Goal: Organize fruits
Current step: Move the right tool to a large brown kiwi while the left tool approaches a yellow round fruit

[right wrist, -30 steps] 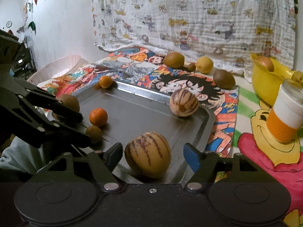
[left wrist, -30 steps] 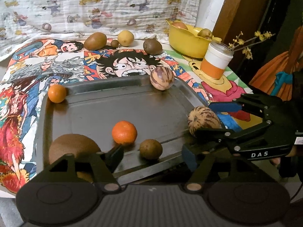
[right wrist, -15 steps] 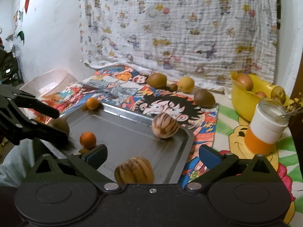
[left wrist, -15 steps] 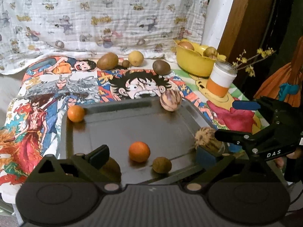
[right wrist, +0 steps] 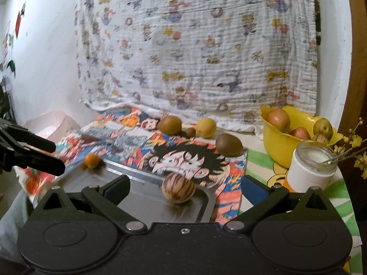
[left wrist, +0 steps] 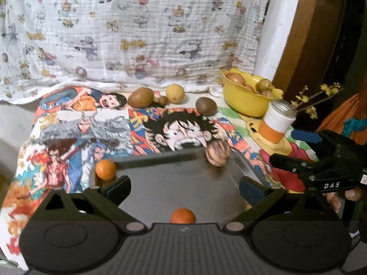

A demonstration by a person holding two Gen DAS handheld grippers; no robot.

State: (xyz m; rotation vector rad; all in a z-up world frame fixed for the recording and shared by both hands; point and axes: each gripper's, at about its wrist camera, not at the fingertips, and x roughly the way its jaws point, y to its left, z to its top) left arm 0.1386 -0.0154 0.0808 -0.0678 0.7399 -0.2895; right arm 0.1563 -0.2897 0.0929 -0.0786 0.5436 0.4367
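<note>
A dark metal tray (left wrist: 174, 183) lies on the cartoon-print cloth. On it I see a striped melon (left wrist: 217, 153) at the far right corner, an orange (left wrist: 105, 169) at the far left corner and another orange (left wrist: 182, 215) near me. My left gripper (left wrist: 184, 186) is open and empty above the tray's near part. My right gripper (right wrist: 185, 189) is open and empty, with the striped melon (right wrist: 178, 189) ahead of it between the jaws. The right gripper also shows in the left wrist view (left wrist: 296, 146). Kiwis (left wrist: 140, 97) and a lemon (left wrist: 175, 93) lie at the back.
A yellow bowl (left wrist: 246, 102) with apples and pears stands at the back right. An orange-and-white jar (left wrist: 278, 120) with yellow twigs stands in front of it. A patterned sheet hangs behind. A pale basin (right wrist: 49, 126) sits at the left.
Both grippers have pulled back and up from the tray. The right gripper let go of a second striped melon on the tray's near right; it is now out of view.
</note>
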